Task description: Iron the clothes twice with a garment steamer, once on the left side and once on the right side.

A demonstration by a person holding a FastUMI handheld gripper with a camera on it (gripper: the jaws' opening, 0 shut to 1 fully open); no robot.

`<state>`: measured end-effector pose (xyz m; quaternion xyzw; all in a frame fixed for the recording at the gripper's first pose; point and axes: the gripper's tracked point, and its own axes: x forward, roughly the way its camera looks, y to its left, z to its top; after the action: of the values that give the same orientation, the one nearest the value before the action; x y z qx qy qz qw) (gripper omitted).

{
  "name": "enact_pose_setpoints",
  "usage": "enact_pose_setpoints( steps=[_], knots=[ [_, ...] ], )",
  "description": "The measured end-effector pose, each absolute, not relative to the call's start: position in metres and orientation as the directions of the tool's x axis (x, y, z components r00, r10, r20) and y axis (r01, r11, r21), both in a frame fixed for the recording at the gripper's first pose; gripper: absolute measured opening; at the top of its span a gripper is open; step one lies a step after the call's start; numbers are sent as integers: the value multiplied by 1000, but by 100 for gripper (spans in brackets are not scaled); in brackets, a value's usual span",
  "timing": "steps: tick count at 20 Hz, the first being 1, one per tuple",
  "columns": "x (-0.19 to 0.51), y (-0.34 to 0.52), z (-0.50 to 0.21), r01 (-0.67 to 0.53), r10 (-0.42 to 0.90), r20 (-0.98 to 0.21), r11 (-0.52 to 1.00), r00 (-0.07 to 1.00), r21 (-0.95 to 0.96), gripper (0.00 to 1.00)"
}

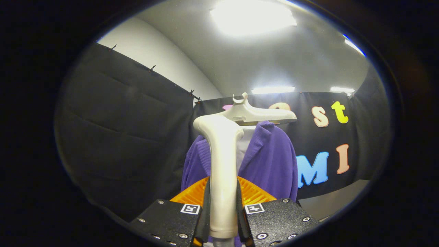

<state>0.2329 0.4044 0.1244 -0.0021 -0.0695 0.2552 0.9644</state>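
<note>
Around me the booth's black cloth wall hung in soft folds, pinned along its top edge by small clips. Above it I saw a pale plain wall curving up into a grey ceiling. A broad ceiling light glared overhead, and two thinner strip lights glowed just over the far cloth. Low on the right, a pale grey surface met the foot of the cloth.
</note>
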Motion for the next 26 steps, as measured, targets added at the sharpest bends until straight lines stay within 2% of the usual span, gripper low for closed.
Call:
enact_pose_setpoints(
  steps=[9, 14, 26],
  knots=[
    [278, 442, 66, -453, 455, 18, 889, 890, -63, 33],
    [256, 435, 13, -464, 466, -15, 877, 885, -126, 33],
    [218, 394, -79, -482, 470, -116, 868, 875, -120, 33]
  ],
)
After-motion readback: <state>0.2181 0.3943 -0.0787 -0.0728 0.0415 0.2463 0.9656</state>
